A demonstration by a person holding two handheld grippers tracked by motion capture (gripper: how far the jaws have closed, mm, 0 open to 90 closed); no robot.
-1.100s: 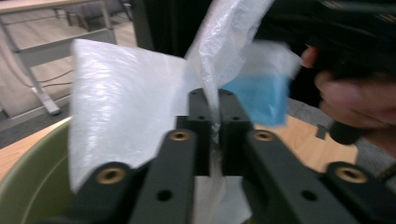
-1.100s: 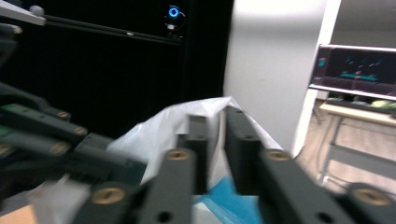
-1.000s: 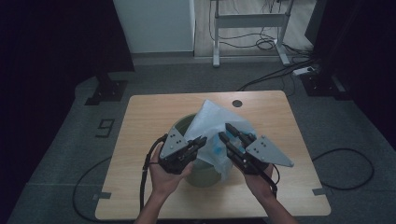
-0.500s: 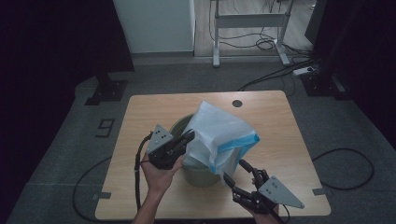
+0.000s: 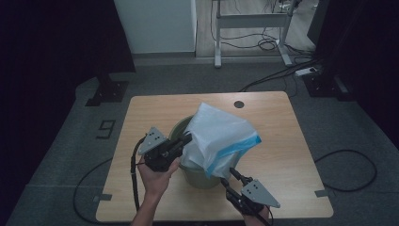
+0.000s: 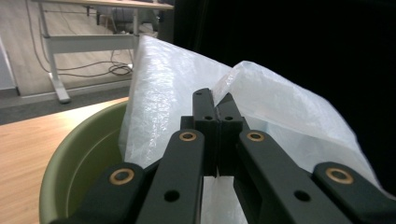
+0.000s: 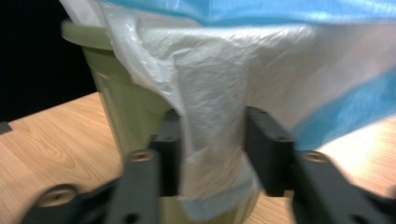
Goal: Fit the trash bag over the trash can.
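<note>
white blue-edged bag [image 5: 219, 136] drapes over green bin [image 5: 200, 178].

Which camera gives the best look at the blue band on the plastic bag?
The high view: it shows the whole bag draped over the green bin, with the blue band running along its lower edge. The right gripper view shows blurred close-up pieces of the band. The left gripper view shows white plastic and the bin's rim.
</note>
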